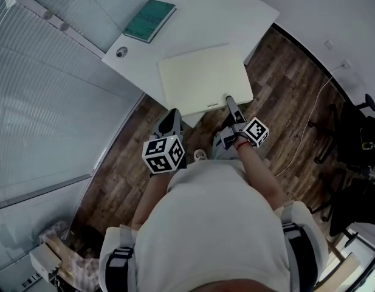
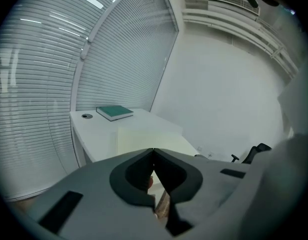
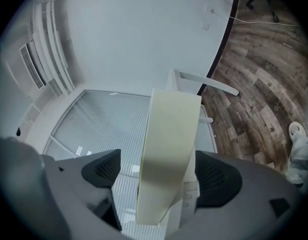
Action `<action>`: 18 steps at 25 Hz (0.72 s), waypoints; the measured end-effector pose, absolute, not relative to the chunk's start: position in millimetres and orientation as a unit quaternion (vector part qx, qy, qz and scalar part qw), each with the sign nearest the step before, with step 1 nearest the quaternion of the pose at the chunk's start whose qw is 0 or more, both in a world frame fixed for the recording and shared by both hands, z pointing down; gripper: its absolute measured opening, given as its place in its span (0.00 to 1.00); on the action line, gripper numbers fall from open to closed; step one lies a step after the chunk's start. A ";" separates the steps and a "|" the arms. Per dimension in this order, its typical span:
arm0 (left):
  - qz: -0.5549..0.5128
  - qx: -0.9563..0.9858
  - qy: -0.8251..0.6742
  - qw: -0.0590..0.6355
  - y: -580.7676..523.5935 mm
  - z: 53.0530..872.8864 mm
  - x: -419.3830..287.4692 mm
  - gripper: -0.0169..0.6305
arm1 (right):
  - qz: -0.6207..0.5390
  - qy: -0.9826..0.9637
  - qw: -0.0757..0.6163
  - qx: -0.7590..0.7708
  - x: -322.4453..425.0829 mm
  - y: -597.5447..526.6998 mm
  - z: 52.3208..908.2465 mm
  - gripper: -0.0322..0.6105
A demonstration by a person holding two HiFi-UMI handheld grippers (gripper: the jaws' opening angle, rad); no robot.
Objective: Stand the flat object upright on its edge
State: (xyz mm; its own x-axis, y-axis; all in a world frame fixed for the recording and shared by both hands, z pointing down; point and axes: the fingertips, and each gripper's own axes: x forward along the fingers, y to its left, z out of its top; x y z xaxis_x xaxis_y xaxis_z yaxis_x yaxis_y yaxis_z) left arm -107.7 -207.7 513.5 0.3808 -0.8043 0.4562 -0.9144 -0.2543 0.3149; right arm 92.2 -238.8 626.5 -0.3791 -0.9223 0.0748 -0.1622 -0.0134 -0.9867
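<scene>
A cream flat board (image 1: 202,78) lies flat on the white table (image 1: 236,17), with its near edge at the table's front. My right gripper (image 1: 231,103) is at that near edge, open. In the right gripper view the board (image 3: 168,154) runs between the two wide-apart jaws of that gripper (image 3: 158,173), and neither pad presses on it. My left gripper (image 1: 172,114) hangs short of the table, left of the board, and is shut on nothing. In the left gripper view its jaws (image 2: 154,153) meet, and the board (image 2: 144,136) lies beyond them.
A green book (image 1: 149,20) lies at the table's far left corner beside a round cable grommet (image 1: 121,52). Window blinds (image 1: 47,102) run along the left. On the wood floor (image 1: 290,102) to the right are a white cable and dark office chairs (image 1: 357,139).
</scene>
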 end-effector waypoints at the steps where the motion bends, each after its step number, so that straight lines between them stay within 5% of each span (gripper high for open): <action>1: 0.100 0.783 -0.550 0.272 -208.6 513.5 -109.6 0.06 | -0.559 0.612 0.341 -0.443 92.1 -243.0 627.3 0.74; 18: 0.095 0.768 -0.570 0.277 -222.4 515.7 -126.0 0.06 | -0.556 0.598 0.344 -0.464 90.3 -296.5 636.1 0.74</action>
State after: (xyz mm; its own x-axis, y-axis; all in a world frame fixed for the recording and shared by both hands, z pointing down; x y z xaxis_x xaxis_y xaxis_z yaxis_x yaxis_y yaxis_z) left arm -126.0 -222.4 515.7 0.3332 -0.8223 0.4612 -0.9274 -0.1977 0.3176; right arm 90.3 -296.5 636.1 -0.3328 -0.9372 0.1048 -0.1729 -0.0486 -0.9837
